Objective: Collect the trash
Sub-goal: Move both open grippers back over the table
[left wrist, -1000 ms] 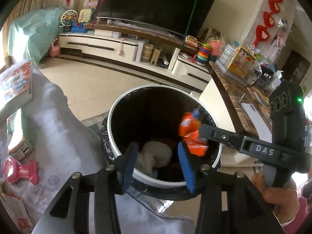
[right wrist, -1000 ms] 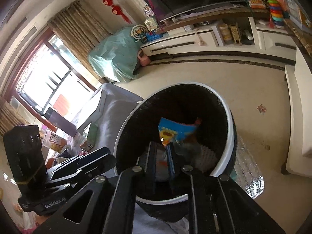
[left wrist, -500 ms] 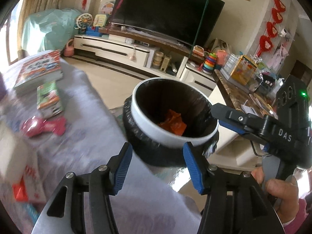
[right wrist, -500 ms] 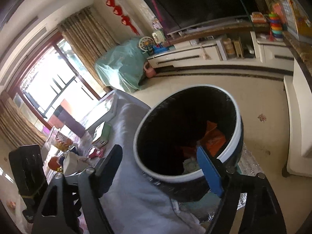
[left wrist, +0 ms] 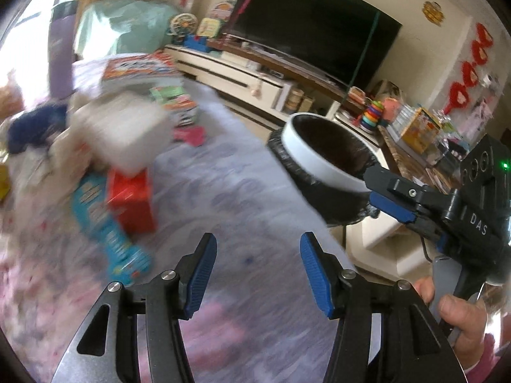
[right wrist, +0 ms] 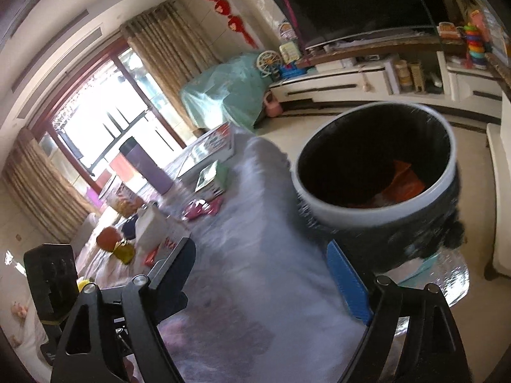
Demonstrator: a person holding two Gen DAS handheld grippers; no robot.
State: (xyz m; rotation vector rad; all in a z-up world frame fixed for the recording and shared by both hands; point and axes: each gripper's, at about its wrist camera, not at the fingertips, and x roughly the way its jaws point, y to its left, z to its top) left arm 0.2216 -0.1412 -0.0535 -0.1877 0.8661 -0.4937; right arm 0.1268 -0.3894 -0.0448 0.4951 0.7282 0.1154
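A white-rimmed trash bin (left wrist: 319, 162) with a black liner stands just off the cloth-covered table's far edge. An orange wrapper (right wrist: 402, 182) lies inside the bin (right wrist: 335, 214). My left gripper (left wrist: 257, 242) hangs open over bare cloth with nothing between its blue pads. A blue wrapper (left wrist: 105, 223) and a red packet (left wrist: 131, 201) lie blurred to its left. My right gripper (right wrist: 260, 249) is beside the bin over the table edge. Its jaws are opening and nothing is between them.
A white box (left wrist: 121, 134), a pink item (left wrist: 190, 134), a green carton (left wrist: 174, 99), a book (left wrist: 140, 67) and a purple bottle (left wrist: 60, 60) crowd the table's left and far side. A TV cabinet (right wrist: 351, 86) runs along the back wall.
The right gripper let the orange wrapper fall into the bin and opened wide. Both grippers pulled back from over the bin, and the left one swung left toward the table's clutter.
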